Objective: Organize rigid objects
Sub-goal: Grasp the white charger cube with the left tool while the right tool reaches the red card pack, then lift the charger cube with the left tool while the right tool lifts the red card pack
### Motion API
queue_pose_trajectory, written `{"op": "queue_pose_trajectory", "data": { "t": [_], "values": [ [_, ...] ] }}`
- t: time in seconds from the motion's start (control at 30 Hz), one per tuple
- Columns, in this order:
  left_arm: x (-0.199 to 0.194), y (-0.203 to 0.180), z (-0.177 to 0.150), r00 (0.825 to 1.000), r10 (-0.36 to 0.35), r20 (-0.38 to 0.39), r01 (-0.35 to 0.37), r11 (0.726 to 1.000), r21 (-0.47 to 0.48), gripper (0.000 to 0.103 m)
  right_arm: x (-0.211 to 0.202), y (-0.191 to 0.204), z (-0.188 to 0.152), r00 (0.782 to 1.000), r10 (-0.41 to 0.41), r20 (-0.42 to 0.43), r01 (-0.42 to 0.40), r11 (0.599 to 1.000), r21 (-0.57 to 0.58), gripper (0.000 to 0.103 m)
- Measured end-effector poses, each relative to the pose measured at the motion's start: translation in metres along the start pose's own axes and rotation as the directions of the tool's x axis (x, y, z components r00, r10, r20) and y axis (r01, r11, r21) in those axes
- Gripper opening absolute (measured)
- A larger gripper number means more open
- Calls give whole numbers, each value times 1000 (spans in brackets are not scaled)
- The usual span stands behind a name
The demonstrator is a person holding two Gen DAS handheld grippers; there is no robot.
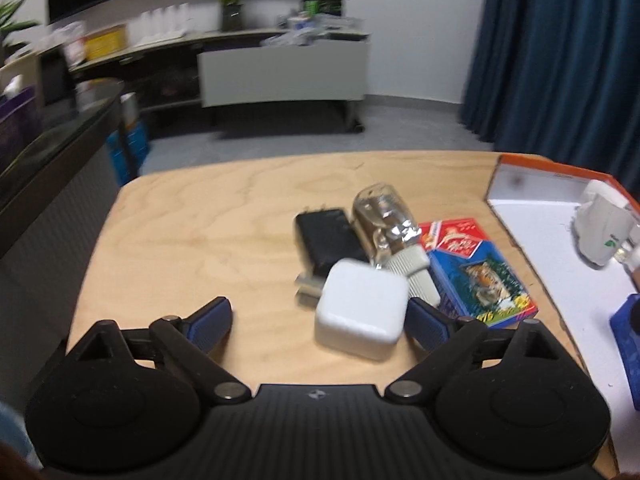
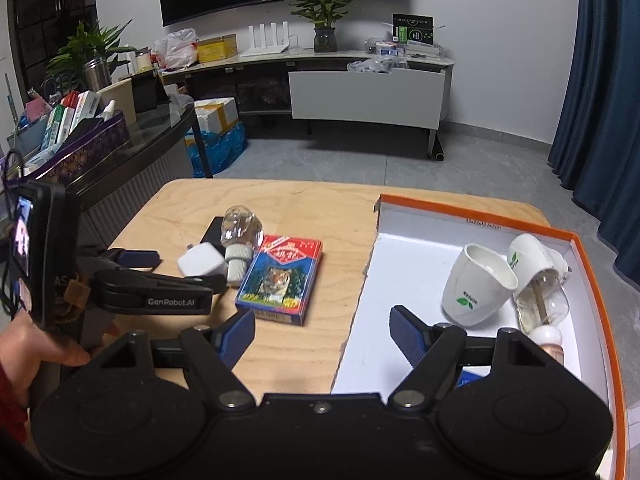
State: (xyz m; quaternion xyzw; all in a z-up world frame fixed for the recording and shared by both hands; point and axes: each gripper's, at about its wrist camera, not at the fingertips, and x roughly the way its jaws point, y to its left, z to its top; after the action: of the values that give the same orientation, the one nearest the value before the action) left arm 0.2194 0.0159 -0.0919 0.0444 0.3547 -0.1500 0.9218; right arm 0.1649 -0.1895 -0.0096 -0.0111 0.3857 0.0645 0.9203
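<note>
wooden table (image 2: pixel 328 208): two cups (image 2: pixel 478 286) (boxed)

Black adapter (image 1: pixel 330 236) (perhaps) half hidden

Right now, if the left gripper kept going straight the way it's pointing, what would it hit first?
Most likely the white charger cube. It lies just ahead of the open left gripper, nearer its right finger, with the black adapter behind it. Exact depth is hard to judge.

Wooden table (image 2: pixel 304 208) with chargers, bottle, cards, box.
</note>
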Motion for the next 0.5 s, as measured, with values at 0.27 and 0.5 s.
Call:
{"op": "queue_pose_trajectory", "data": {
  "t": [0.27,0.5],
  "values": [
    [1,-8,-3,997,-48,54,43,996,82,58,26,7,10,999,19,-28,-19,1000,16,88],
    [-15,2,-13,1000,11,23,-11,1000,3,58,63,22,20,995,44,-88,-41,998,39,88]
  ]
}}
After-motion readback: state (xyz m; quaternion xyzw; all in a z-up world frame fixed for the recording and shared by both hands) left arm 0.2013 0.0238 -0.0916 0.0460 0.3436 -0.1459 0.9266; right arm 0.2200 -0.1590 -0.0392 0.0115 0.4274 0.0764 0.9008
